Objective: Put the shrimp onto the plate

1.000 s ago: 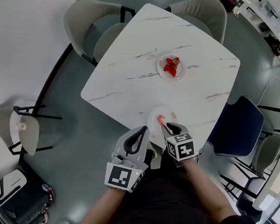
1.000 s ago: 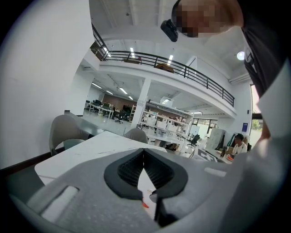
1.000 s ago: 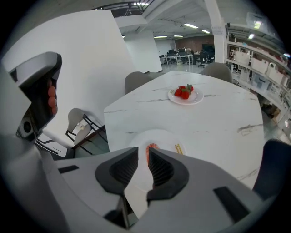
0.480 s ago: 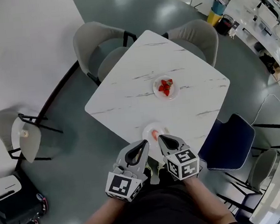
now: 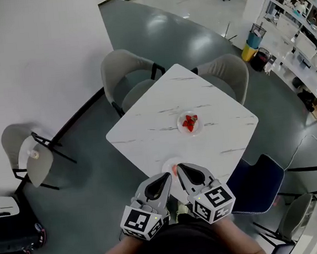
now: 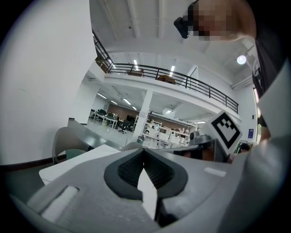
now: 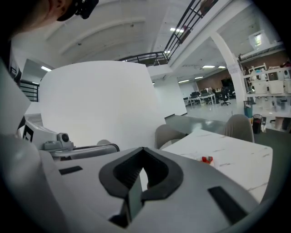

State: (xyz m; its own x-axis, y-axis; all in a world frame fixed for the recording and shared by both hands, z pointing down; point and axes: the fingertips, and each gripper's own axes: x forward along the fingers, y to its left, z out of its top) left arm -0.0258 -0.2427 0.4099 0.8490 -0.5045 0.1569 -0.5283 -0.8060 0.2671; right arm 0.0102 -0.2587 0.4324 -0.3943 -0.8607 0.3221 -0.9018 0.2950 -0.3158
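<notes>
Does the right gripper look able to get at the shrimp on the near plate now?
Probably yes: the right gripper hangs just beside the shrimp, nothing stands between them, but its jaws are shut.

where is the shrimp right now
Head view: the shrimp lies on the plate at the near corner of the table, ahead of the right hand-held gripper.

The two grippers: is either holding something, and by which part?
Nothing is held. The left gripper and the right gripper are both shut with nothing between their jaws; the shrimp lies on the near plate.
</notes>
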